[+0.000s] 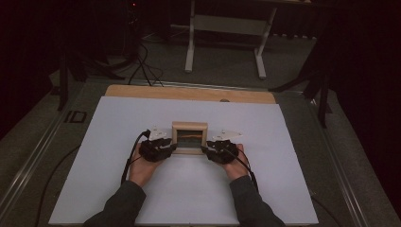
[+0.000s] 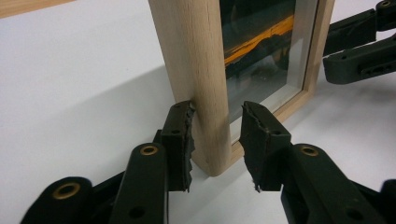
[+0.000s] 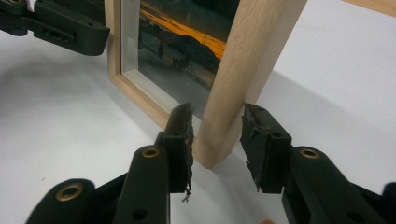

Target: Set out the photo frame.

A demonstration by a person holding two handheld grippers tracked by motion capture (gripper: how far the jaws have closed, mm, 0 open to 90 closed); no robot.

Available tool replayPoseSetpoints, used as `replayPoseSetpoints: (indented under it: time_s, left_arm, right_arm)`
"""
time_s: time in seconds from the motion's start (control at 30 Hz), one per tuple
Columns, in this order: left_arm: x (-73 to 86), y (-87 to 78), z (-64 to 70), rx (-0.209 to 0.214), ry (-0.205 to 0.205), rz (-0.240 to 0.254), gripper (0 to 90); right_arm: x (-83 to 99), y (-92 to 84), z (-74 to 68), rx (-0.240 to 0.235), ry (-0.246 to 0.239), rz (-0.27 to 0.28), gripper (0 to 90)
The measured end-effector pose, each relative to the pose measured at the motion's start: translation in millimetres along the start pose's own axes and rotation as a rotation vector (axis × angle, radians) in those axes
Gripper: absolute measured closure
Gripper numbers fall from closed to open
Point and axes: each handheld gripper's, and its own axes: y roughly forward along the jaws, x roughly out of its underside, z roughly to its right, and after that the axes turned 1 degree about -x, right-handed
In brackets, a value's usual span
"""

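Straddling the left upright of a wooden picture frame (image 2: 201, 70), the left gripper (image 2: 215, 135) has one pad touching the wood and the other standing clear, so nothing is clamped. The right gripper (image 3: 215, 135) brackets the opposite upright, jaws half open, with gaps both sides. The frame stands upright mid-table on a white sheet (image 1: 118, 189), a hand (image 1: 142, 168) behind each gripper.

- My high view looks forward and down from well above the upright light-wood picture frame with glass (image 1: 189, 137).
- My left gripper view sits close at that frame's (image 2: 198, 70) left post.
- My right gripper view faces its (image 3: 247, 70) right post; both share its glass.
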Motion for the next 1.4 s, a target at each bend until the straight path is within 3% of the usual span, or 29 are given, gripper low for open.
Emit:
replayPoseSetpoints:
  time_s: [0.47, 1.07, 1.4]
  left_arm:
    - [-1.4, -8.6, -3.3, 0.01, -0.028, 0.021, 57.2]
    - [-5.5, -35.0, -6.0, -0.024, -0.039, 0.07, 56.3]
    - [-5.0, -53.0, -18.5, -0.063, -0.066, 0.09, 55.8]
  right_arm:
    - [-2.3, -9.0, 0.2, -0.007, 0.009, 0.027, 53.5]
    - [-8.3, -31.8, 5.4, -0.016, 0.021, 0.069, 51.4]
    - [-8.8, -38.1, 11.5, -0.027, 0.026, 0.065, 51.0]
